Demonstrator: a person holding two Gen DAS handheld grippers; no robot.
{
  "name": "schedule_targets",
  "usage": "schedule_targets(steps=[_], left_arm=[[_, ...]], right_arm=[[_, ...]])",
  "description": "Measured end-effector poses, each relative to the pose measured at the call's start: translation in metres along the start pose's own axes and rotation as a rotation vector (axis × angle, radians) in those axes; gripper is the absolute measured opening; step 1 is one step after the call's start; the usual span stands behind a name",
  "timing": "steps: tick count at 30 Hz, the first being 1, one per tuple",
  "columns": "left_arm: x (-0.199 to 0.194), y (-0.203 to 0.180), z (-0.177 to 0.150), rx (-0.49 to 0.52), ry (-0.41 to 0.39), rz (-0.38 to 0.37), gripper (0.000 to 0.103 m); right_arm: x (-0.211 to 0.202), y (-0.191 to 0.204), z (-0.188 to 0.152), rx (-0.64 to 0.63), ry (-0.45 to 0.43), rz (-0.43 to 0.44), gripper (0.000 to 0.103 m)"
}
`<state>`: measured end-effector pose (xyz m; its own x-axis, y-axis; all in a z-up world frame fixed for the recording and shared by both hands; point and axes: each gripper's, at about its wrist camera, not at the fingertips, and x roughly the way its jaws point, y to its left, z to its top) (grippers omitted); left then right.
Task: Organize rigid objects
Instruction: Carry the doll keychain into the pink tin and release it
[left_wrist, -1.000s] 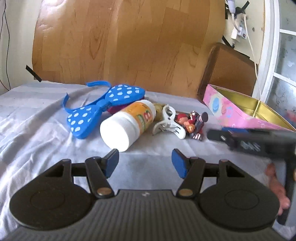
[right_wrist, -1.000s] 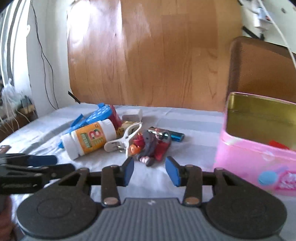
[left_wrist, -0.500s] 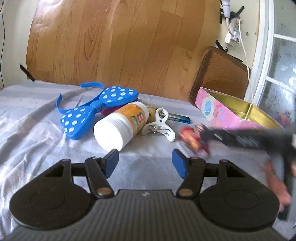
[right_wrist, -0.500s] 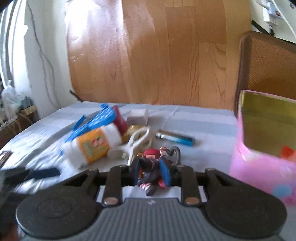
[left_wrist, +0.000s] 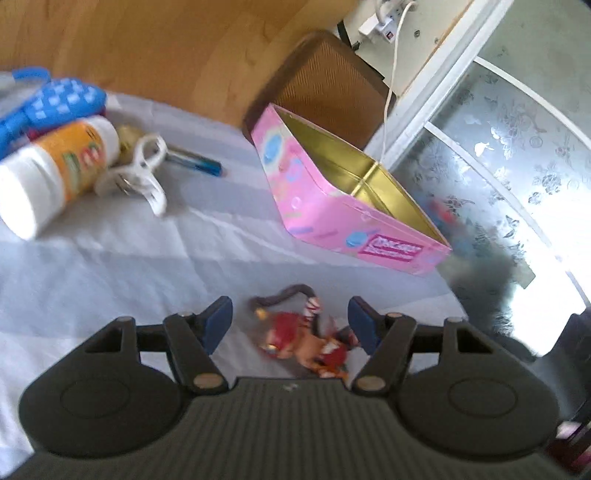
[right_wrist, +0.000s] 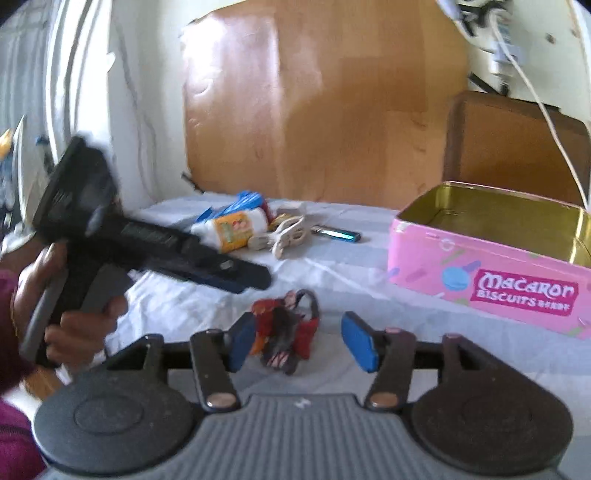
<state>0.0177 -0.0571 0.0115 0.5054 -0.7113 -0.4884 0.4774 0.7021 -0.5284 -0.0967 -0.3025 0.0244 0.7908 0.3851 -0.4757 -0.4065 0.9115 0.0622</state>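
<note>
Left wrist view: the left gripper (left_wrist: 290, 323) had its jaws wide apart, with the little red figure (left_wrist: 303, 338) lying on the sheet (left_wrist: 147, 258) between the blue pads, touching neither as far as I could tell. The open pink tin (left_wrist: 332, 206) sat just ahead, right of center. Off to the left were the bottle (left_wrist: 55, 166), a white clip (left_wrist: 142, 173), a blue lighter (left_wrist: 199, 166) and a spotted blue thing (left_wrist: 55, 99). The right edge was just a dark blur.

Right wrist view: the right gripper (right_wrist: 299, 341) was also spread open around the figure (right_wrist: 286, 328), its left pad about touching it. Only this view showed the left gripper's body (right_wrist: 147, 240) from outside, gripped by a hand (right_wrist: 70, 317), partly blocking the bottle (right_wrist: 232, 229). You could also read "Macaron Biscuits" on the tin (right_wrist: 491, 273).
</note>
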Motion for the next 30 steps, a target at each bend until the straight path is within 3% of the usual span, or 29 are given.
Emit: schedule_targets(steps=[4, 6, 13, 18, 23, 30], left_arm=[[0.005, -0.008, -0.004, 0.03, 0.013, 0.051, 0.069], [0.009, -0.01, -0.006, 0.027, 0.029, 0.063, 0.07], [0.013, -0.004, -0.009, -0.041, 0.034, 0.001, 0.055], [0.018, -0.021, -0.005, 0.009, 0.02, 0.026, 0.055], [0.039, -0.048, 0.0, 0.07, 0.035, -0.023, 0.056], [0.087, -0.087, -0.002, 0.141, 0.088, -0.096, 0.056]], right_arm=[[0.017, 0.002, -0.006, 0.01, 0.046, 0.003, 0.055], [0.025, 0.0, -0.009, 0.019, 0.065, 0.0, 0.062], [0.046, 0.01, -0.014, -0.006, 0.103, -0.004, 0.065], [0.047, 0.013, -0.012, -0.031, 0.09, -0.06, 0.04], [0.026, 0.006, -0.015, -0.053, 0.059, -0.137, 0.035], [-0.005, -0.031, -0.023, 0.021, 0.072, -0.257, 0.035]])
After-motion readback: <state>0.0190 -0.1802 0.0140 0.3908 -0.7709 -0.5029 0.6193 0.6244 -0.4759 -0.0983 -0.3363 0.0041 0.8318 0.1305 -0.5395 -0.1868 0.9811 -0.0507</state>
